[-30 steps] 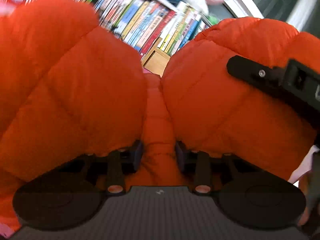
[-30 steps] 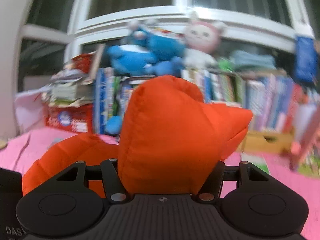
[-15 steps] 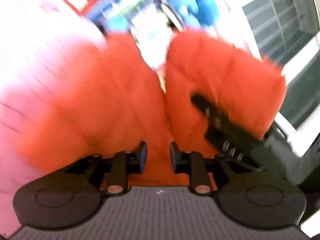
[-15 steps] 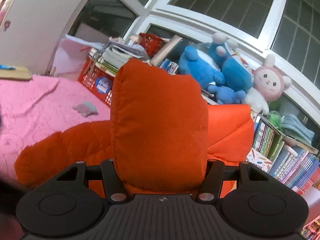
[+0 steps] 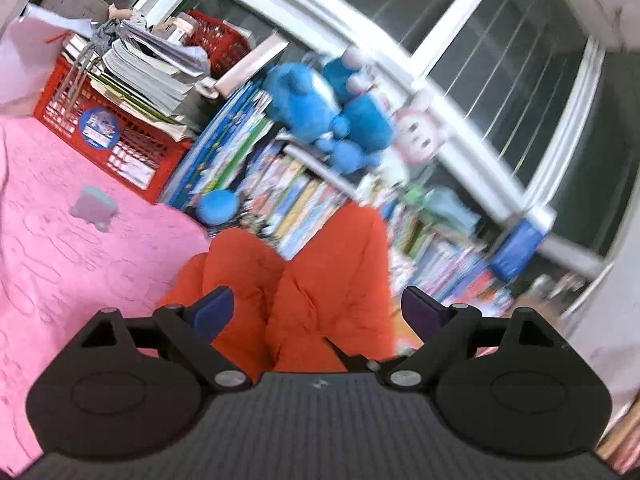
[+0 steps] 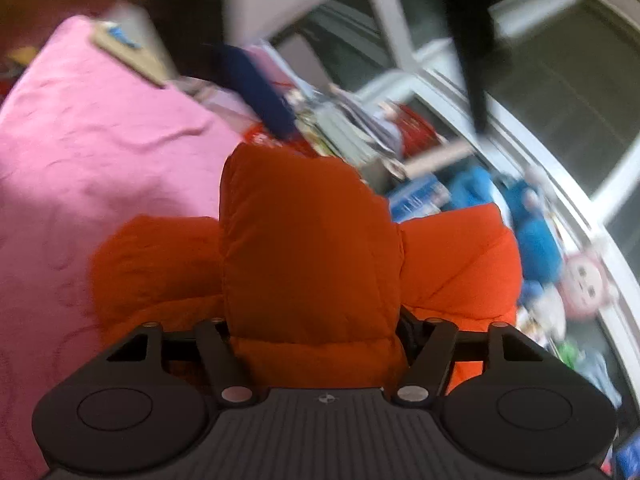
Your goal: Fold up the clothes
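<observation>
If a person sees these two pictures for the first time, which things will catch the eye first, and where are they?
The bright orange padded jacket fills the middle of both views, bulging between the right gripper's fingers and lying between the spread fingers of the left gripper. Behind it sit blue plush toys on crowded bookshelves, under a large white-framed window. On the left spreads a pink bedspread.

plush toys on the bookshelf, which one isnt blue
The bunny, pink and white with upright ears, at the right end of the row. The two plush toys beside it are bright blue.
</observation>
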{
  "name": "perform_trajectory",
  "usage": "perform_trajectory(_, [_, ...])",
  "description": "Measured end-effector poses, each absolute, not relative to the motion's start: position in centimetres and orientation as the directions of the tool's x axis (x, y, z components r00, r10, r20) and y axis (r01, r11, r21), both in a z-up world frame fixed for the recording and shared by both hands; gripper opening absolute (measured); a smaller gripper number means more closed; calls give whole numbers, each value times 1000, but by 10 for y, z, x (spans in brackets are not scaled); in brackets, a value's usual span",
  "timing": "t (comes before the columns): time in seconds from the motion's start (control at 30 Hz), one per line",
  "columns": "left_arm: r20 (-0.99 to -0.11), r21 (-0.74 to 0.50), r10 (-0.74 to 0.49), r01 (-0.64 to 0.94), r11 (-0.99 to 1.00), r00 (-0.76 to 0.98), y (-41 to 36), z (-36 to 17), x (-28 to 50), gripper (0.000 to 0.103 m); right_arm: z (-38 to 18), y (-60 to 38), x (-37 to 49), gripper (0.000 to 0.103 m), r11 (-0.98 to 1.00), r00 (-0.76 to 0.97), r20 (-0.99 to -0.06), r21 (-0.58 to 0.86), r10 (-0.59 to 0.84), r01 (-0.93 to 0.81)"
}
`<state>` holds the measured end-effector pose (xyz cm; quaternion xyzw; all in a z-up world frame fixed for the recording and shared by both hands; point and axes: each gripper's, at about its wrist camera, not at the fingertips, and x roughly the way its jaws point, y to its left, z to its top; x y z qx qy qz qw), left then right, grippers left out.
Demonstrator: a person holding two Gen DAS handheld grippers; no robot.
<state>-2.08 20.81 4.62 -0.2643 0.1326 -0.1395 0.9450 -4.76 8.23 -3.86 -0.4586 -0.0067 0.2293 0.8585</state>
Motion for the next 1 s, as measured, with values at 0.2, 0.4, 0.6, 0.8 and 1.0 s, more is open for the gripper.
perform_trajectory(0.2, [-270,-249,-273,207,946,924,169,75,37,92,-50,92,-53,72,457,885,-193,-798,424,-393])
perform_trajectory(0.4, [-314,25,36,-30,999,949,149,47,65,91,-54,85,-56,74,481,885,-197,-778,423,-404])
perform_trajectory(0.6, [-308,120,158,-126,985,938,146,27,63,91,-56,55,-65,78,534,896,-209,-742,392,-406])
perform_trajectory(0.8, [-291,154,232,-194,969,928,146,11,61,92,-53,1,-57,81,695,932,-254,-621,260,-363])
perform_trajectory(1.0, [-292,129,246,-217,968,924,154,-15,50,96,-46,-79,-16,79,957,862,-460,-81,211,-278])
